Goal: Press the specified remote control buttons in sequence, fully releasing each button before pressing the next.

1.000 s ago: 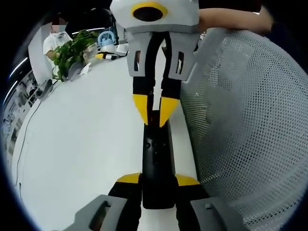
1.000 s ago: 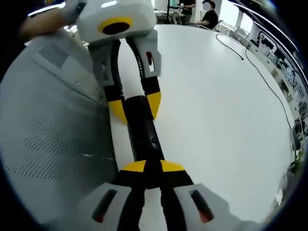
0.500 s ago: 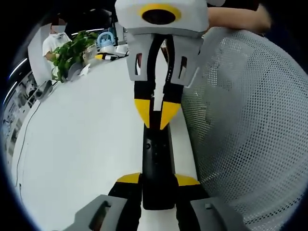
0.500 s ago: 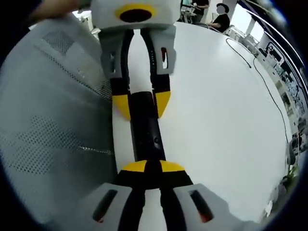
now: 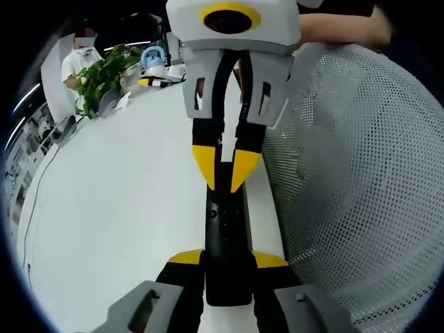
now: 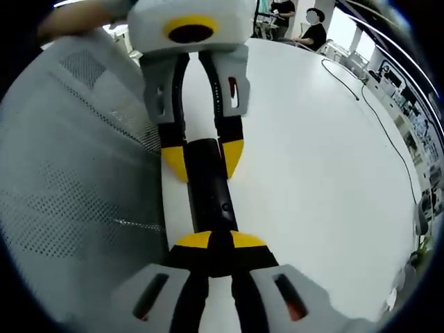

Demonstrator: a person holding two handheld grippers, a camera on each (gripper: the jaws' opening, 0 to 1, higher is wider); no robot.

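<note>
— Two grippers meet over one black remote control [image 5: 226, 239]. Where does it lie?

— Flat on the white table [image 5: 118, 208], lengthwise between them, just beside a white perforated mesh surface [image 5: 361, 187]. In the left gripper view the left gripper [image 5: 227, 267] has its yellow-tipped jaws clamped on either side of the remote's near end.

— And the one coming from the top of that view?

— That is the right gripper [image 5: 226, 166]. Its two yellow tips are drawn together to a point and rest on the remote's far end, just past a small round button [image 5: 213, 213].

— Does the right gripper view agree?

— Yes. There the right gripper [image 6: 211, 241] shows its jaws closed together, tips touching on top of the remote control [image 6: 208, 187]. The left gripper [image 6: 202, 161] comes down from the top with its jaws holding the remote's far end from both sides. Whether the right tips are actually depressing a button, I cannot tell.

— Anything else around?

— A leafy green plant [image 5: 104, 73] stands at the table's far edge with some small clutter beside it. A dark cable [image 6: 374, 111] trails across the table. A person's forearm [image 5: 333, 28] shows behind the right gripper, and a seated person in a dark top [image 6: 305, 31] is at the far end of the table.
</note>
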